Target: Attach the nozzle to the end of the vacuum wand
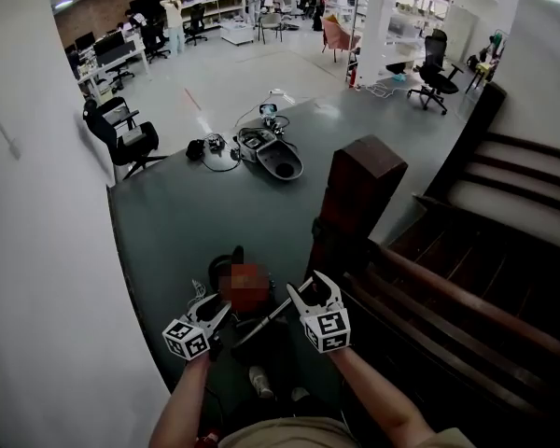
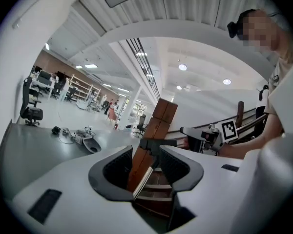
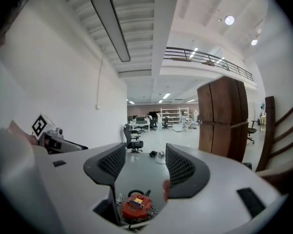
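Note:
A silver vacuum wand (image 1: 266, 320) runs slantwise between my two grippers, above the red vacuum body (image 3: 136, 206) on the floor. In the left gripper view the wand (image 2: 142, 177) and its dark end piece sit between the jaws, and my left gripper (image 2: 149, 152) is shut on it. The same gripper (image 1: 222, 314) shows low in the head view. My right gripper (image 1: 310, 286) hangs just right of the wand, open (image 3: 144, 162), with only floor between its fingers. The grey nozzle (image 1: 278, 160) lies far off on the floor among cables, also visible in the left gripper view (image 2: 90, 144).
A brown wooden newel post (image 1: 359, 199) and a dark staircase (image 1: 467, 297) stand close on the right. A white wall (image 1: 37, 250) runs along the left. A black office chair (image 1: 121, 138) stands by the wall, and small cabled gear (image 1: 213, 146) lies beside the nozzle.

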A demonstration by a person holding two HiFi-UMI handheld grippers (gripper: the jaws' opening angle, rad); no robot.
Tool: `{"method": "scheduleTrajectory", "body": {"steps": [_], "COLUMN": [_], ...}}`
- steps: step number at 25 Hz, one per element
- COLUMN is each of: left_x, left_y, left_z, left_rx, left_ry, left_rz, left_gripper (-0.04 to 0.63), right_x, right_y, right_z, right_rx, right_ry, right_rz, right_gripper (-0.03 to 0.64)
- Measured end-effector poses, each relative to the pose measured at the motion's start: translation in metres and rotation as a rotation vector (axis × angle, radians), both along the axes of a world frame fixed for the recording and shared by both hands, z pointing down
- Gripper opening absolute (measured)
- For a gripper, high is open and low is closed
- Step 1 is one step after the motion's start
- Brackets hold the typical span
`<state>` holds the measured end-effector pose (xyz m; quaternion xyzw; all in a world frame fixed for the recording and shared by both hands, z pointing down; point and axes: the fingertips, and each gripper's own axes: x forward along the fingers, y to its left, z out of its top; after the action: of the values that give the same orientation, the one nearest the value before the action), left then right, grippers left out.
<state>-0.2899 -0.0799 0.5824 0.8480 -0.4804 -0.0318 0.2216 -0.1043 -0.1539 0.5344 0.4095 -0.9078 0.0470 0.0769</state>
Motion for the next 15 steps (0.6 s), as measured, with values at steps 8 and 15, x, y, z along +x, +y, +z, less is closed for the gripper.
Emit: {"method": "scheduleTrajectory", "body": {"steps": [8, 15], "left_x": [0.01, 0.04], "left_y": [0.066, 0.122], "left_z": [-0.095, -0.091], "left_rx": [0.16, 0.143], "left_ry": [-0.021, -0.02], "left_rz": [-0.152, -0.198], "left_gripper": [0.16, 0.161], "right_x": [0.022, 0.057], "right_y": [0.082, 0.122], "right_z": [-0.064, -0.056], "right_rx": [0.06, 0.015], "right_ry": [-0.082, -0.108], "right_rz": [-0.184, -0.197], "right_gripper": [0.256, 0.256]}}
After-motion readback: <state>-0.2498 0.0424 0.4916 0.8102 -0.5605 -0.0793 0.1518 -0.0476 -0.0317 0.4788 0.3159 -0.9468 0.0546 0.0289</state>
